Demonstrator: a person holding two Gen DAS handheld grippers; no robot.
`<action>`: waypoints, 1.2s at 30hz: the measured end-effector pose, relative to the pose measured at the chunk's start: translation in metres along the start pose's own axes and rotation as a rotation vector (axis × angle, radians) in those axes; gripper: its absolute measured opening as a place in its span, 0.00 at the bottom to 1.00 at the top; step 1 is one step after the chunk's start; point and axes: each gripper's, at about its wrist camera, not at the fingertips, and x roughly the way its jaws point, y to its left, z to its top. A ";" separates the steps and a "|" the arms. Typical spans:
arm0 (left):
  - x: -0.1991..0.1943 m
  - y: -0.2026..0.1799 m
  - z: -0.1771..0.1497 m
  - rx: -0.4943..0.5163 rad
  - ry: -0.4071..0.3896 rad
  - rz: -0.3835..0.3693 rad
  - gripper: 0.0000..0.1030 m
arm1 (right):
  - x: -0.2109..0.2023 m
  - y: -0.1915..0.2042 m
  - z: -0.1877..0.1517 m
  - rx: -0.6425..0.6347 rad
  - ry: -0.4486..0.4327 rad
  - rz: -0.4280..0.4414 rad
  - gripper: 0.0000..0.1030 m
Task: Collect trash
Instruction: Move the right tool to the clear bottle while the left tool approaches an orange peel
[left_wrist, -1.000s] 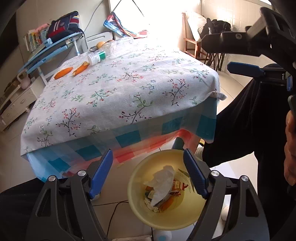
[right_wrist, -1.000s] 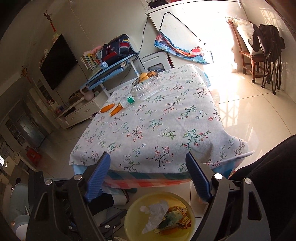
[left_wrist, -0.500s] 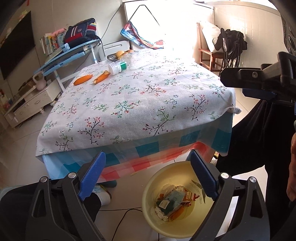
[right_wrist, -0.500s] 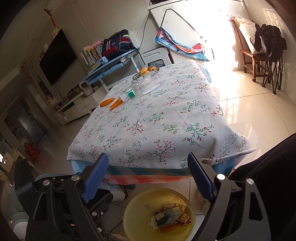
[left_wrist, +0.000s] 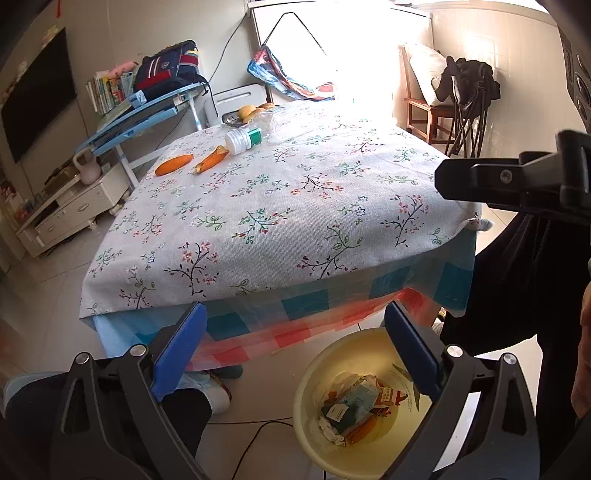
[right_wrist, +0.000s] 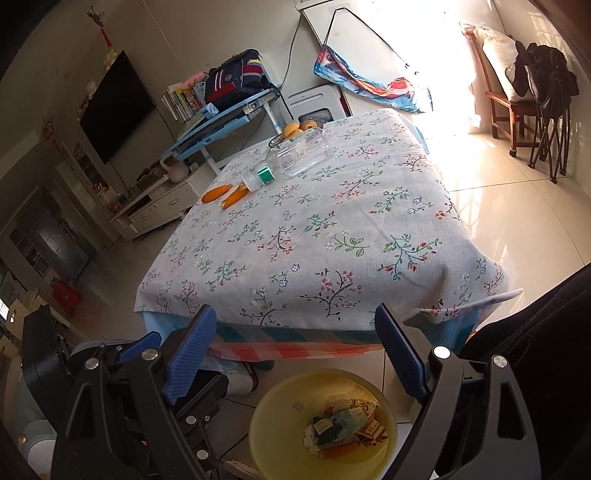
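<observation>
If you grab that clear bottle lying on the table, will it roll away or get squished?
The bottle lies on its side on the tablecloth, so a nudge would probably roll it. It looks see-through and empty, so it is likely light. Its thin clear wall may dent under a tight squeeze; the capped neck looks stiffer to hold.

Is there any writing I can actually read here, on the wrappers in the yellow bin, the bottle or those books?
None can be read.
Wrappers in the yellow bin: printed, too small and blurred.
Bottle, green label band: no legible text.
Books on the shelf: spines too small.
Backpack: no readable brand.
</observation>
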 end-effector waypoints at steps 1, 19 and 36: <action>0.000 0.003 0.002 -0.008 -0.003 -0.002 0.91 | 0.000 0.000 0.001 0.002 0.000 0.005 0.82; 0.057 0.106 0.105 -0.053 -0.027 0.046 0.92 | 0.048 0.028 0.076 -0.199 0.073 0.025 0.82; 0.183 0.143 0.173 -0.018 0.067 -0.038 0.92 | 0.207 0.057 0.217 -0.738 0.229 -0.007 0.84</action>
